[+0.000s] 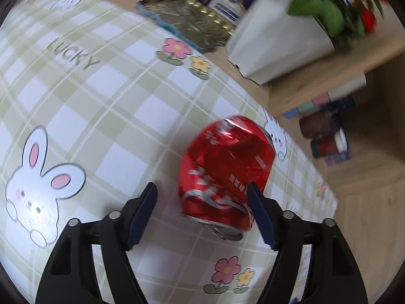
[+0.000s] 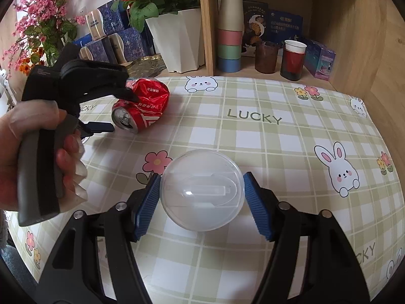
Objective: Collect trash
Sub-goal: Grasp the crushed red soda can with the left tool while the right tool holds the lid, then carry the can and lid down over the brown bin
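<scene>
A crushed red soda can (image 1: 222,167) lies on its side on the checked rabbit-print tablecloth (image 1: 101,106). My left gripper (image 1: 201,186) straddles it, open: the right fingertip (image 1: 255,197) is at the can's side and the left one stands clear of it. From the right wrist, the same can (image 2: 152,96) shows between the left gripper's (image 2: 121,112) fingers, which a gloved hand (image 2: 12,152) holds. My right gripper (image 2: 202,176) is shut on a clear plastic dome lid (image 2: 202,195), both blue pads (image 2: 149,202) against its sides.
At the table's far edge stand a white flower pot (image 2: 177,40), a gold tray (image 2: 146,62), blue boxes (image 2: 126,43), stacked pastel cups (image 2: 229,33), a brown cup (image 2: 265,58) and a red cup (image 2: 292,63). A wooden shelf wall (image 2: 367,50) borders the right side.
</scene>
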Tool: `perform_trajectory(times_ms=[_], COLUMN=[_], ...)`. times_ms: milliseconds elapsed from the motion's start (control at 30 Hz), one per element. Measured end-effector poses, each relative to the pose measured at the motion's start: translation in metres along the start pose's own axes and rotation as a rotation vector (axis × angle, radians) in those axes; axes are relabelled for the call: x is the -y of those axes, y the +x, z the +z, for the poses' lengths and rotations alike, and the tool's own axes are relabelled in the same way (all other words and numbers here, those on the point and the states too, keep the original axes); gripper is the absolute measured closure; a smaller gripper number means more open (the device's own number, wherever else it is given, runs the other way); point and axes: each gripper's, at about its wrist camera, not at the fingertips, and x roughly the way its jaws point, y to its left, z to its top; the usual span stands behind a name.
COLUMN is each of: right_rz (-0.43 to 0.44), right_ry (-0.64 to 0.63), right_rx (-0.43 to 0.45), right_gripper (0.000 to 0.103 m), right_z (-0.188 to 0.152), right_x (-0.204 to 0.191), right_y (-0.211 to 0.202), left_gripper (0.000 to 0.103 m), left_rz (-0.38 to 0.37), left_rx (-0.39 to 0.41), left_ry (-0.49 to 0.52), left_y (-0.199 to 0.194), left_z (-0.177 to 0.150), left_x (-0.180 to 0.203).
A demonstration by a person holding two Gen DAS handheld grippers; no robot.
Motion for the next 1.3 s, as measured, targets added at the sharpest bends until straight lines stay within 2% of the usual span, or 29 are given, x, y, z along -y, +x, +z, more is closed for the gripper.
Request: perform_trajectory(times_ms=[33, 67, 100, 167, 300, 500, 633, 733, 800, 833, 933, 967, 1033, 1100, 1167, 1300], right_rz=[0.001, 0.001, 0.002, 0.004, 0.013, 0.046, 0.075, 0.096, 0.106, 0.11, 0.12, 0.125, 0.13, 0.13, 0.129, 0.123], right_ry=[0.002, 0.004, 0.006, 0.014, 0.033, 0.083, 0.093, 0.097, 0.104, 0.109, 0.122, 0.127, 0.13, 0.13, 0.132, 0.145], right_rx=[-0.001, -0.003, -0.004, -0.003, 0.01, 0.028, 0.018, 0.003, -0.003, -0.004, -0.001, 0.0, 0.006, 0.009, 0.009, 0.012], right_gripper=[0.036, 0.036, 0.036, 0.036, 0.036, 0.036, 0.036, 0.036, 0.036, 0.036, 0.036, 0.036, 0.036, 0.036, 0.036, 0.036], right_z=[-0.001, -0.002, -0.003, -0.005, -0.007, -0.018, -0.033, -0.045, -0.051, -0.054, -0.06, -0.061, -0.062, -0.063, -0.063, -0.066], right_x=[0.0, -0.001, 0.0, 0.0, 0.0, -0.007, -0.021, -0.034, -0.041, -0.045, -0.053, -0.055, -0.058, -0.058, -0.055, -0.05], right_y=[0.0, -0.001, -0.002, -0.004, -0.013, -0.033, -0.042, -0.046, -0.048, -0.049, -0.054, -0.055, -0.06, -0.064, -0.067, -0.074], left_gripper=[0.032, 0.043, 0.046, 0.05, 0.052, 0.053, 0.053, 0.052, 0.051, 0.051, 0.044, 0.039, 0.036, 0.041, 0.053, 0.055], left_rz=[-0.002, -0.036, -0.059, -0.083, -0.123, -0.134, -0.145, -0.122, -0.07, -0.033, 0.015, 0.037, 0.056, 0.042, -0.032, -0.037], left_rx=[-0.001, -0.019, -0.033, -0.037, -0.045, -0.088, -0.153, -0.181, -0.169, -0.157, -0.127, -0.112, -0.098, -0.105, -0.127, -0.106], left_ry=[0.026, 0.058, 0.075, 0.129, 0.229, 0.343, 0.527, 0.633, 0.677, 0.679, 0.63, 0.613, 0.579, 0.538, 0.486, 0.444], left_y=[0.002, 0.005, 0.007, 0.005, -0.008, -0.039, -0.065, -0.082, -0.091, -0.096, -0.101, -0.102, -0.101, -0.1, -0.098, -0.103], left_z=[-0.001, -0.004, -0.006, -0.012, -0.025, -0.049, -0.074, -0.085, -0.09, -0.09, -0.087, -0.086, -0.085, -0.085, -0.087, -0.09], left_x=[0.003, 0.006, 0.007, 0.009, 0.001, -0.028, -0.05, -0.066, -0.077, -0.083, -0.093, -0.096, -0.1, -0.105, -0.11, -0.113])
